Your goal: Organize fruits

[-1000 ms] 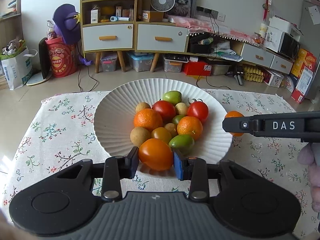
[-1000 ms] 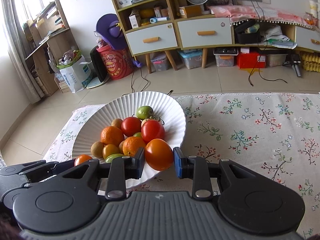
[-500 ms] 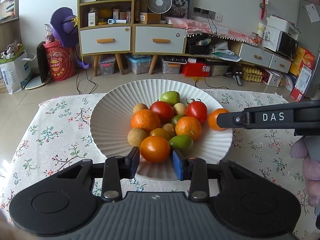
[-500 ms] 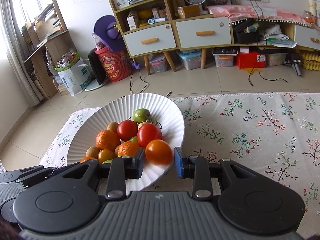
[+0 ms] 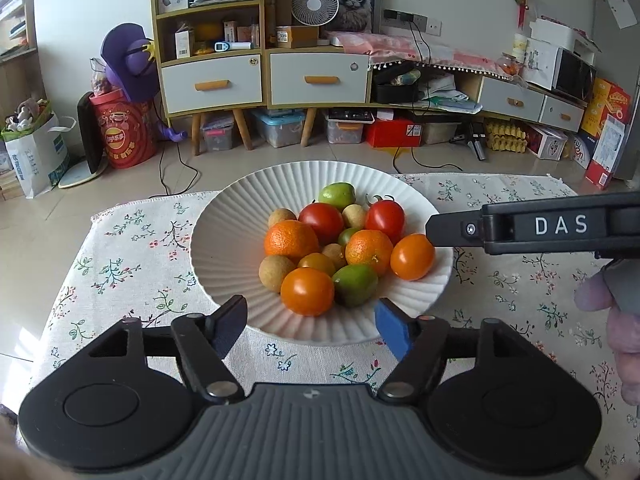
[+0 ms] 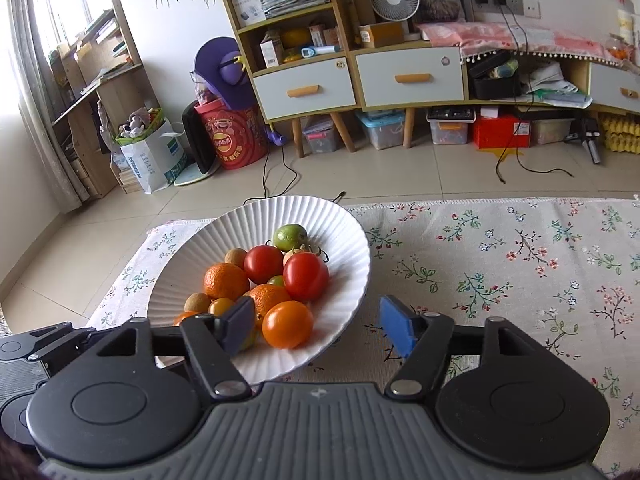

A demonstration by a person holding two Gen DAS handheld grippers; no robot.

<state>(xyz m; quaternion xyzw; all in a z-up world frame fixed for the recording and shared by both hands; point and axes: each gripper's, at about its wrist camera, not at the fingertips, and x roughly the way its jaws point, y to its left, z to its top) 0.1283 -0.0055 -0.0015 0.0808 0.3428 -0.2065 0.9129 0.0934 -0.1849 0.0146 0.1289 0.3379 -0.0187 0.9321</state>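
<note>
A white ribbed plate point(image 5: 224, 240) on the floral cloth holds a heap of fruit: red tomatoes, oranges, green limes, small brown longans. An orange tomato point(image 5: 307, 291) lies at the plate's near edge, just ahead of my open, empty left gripper point(image 5: 310, 326). A second orange tomato point(image 5: 412, 257) lies at the plate's right side, by the right gripper's finger point(image 5: 452, 230). In the right wrist view the plate point(image 6: 344, 240) sits left of centre; the second orange tomato point(image 6: 287, 324) rests in it between the fingers of my open right gripper point(image 6: 318, 330).
The floral tablecloth point(image 6: 500, 264) stretches to the right of the plate. The table's far edge point(image 5: 480, 176) lies just behind the plate. Beyond it are floor, cabinets point(image 5: 264, 76) and clutter.
Both grippers have opened and let go of their orange tomatoes, which now lie in the plate. The right gripper moved left over the plate first; both have drawn back slightly.
</note>
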